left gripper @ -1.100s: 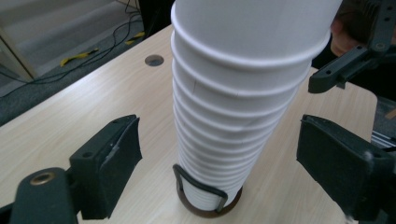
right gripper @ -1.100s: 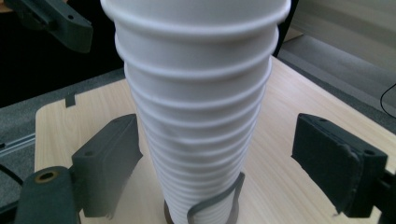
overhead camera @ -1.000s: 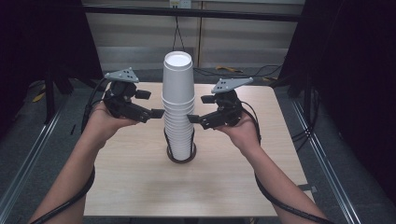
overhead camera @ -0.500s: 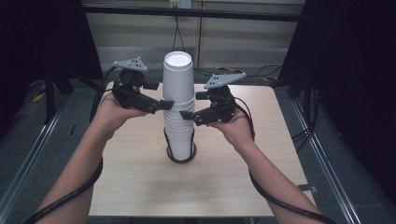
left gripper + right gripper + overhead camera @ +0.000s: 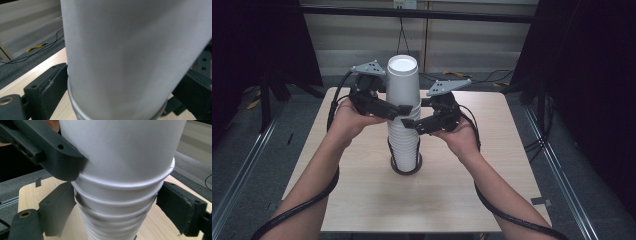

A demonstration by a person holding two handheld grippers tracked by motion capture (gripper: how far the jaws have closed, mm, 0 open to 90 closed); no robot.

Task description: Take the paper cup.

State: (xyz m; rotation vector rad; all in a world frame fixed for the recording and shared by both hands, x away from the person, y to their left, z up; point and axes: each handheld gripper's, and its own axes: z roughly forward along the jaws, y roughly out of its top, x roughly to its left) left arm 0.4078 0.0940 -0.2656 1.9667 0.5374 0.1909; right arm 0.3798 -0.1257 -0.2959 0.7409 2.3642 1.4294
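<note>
1. One tall stack of white paper cups (image 5: pixel 404 117) stands on the wooden table (image 5: pixel 362 200), and two grippers flank it; the nested rims in the right gripper view are too many and too close to count surely, perhaps eight or more.
2. The stack's long axis is upright. The cups sit upside down, closed bottoms up, with the widest rims low near a dark ring (image 5: pixel 406 169) at the base.
3. The left gripper (image 5: pixel 398 109) reaches the top cup (image 5: pixel 120 55) from its left, just above that cup's rim. Its jaws have just been opening, the cup stands between them, and I cannot tell whether the pads touch the wall.
4. The right gripper (image 5: pixel 411 124) sits lower, on the opposite side, with the nested rims between its spread jaws; both pads stand just beside the cups, apparently not pressing.
</note>
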